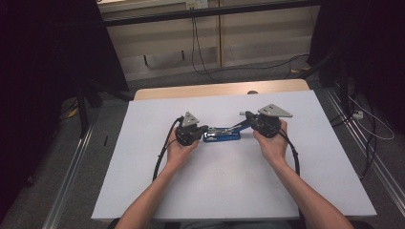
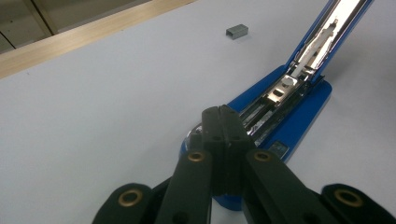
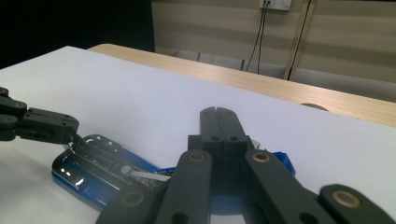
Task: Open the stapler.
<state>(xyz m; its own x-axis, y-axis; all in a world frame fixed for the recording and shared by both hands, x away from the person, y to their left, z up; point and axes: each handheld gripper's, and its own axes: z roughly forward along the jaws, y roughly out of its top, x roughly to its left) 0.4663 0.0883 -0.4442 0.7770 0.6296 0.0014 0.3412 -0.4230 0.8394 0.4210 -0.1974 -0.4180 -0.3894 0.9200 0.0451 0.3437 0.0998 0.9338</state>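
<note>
The white counter [image 1: 229,181] carries an opened blue stapler [image 1: 222,136] lying between the two grippers. The left gripper [image 2: 223,114] has its fingers pressed together, empty, tips over the stapler's base; the right gripper [image 3: 219,116] likewise (closed, gripping nothing) above the raised arm's hinge end. The left gripper view alone reveals a small staple block [image 2: 237,31] beyond the fingers.

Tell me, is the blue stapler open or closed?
Open: the blue metal stapler has its top arm swung up, exposing the shiny staple channel.
</note>
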